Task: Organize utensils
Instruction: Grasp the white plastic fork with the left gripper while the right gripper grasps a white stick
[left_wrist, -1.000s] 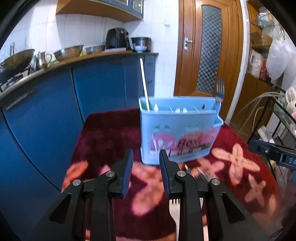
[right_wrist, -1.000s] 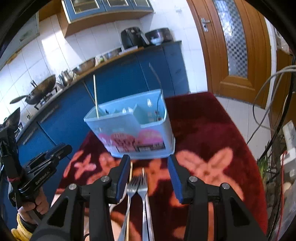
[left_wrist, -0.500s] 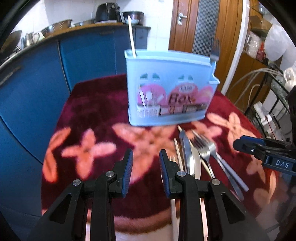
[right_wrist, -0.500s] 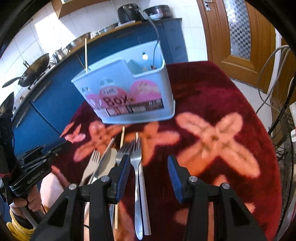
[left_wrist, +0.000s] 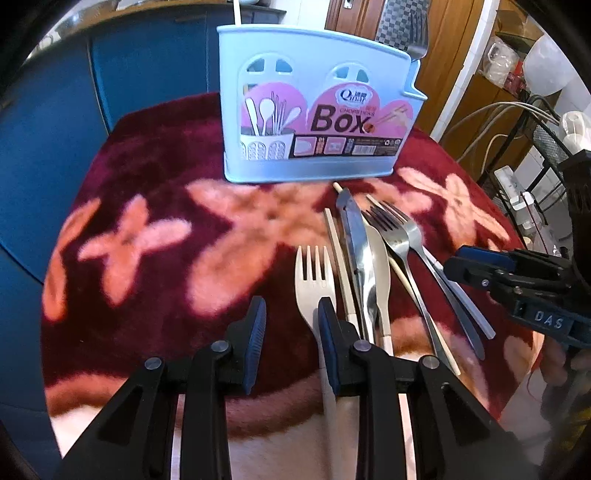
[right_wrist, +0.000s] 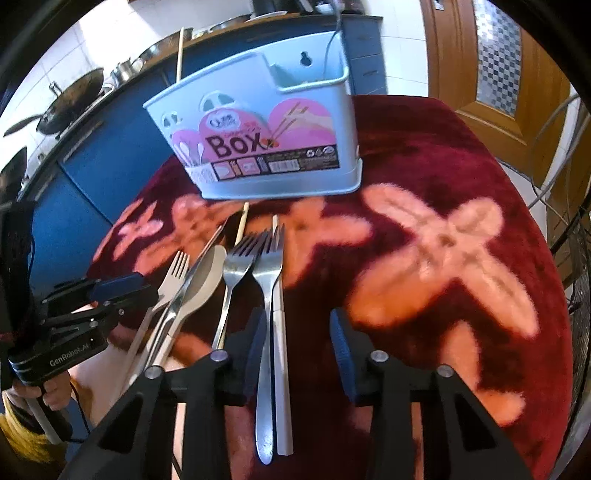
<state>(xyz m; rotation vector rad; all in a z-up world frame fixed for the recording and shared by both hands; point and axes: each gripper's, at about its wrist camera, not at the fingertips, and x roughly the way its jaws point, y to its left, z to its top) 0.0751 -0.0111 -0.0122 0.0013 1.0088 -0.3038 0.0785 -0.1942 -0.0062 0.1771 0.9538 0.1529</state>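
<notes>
Hovering lower than before over the utensils (right_wrist: 236, 295), both grippers' fingers hold nothing, the right gripper (right_wrist: 297, 345) just narrowing

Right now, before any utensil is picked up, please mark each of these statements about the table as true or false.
1. The blue utensil box stands upright on the red flowered cloth. True.
2. All the forks on the cloth are metal. False: one cream plastic fork lies beside two metal forks.
3. The left hand-held gripper holds a knife. False: its jaws are open and empty; the cream fork lies beside one finger.
4. A fork already stands in the box's end compartment. True.
5. The right hand-held gripper is clamped on a chopstick. False: its jaws are open, with a metal fork and a white stick below them.
</notes>
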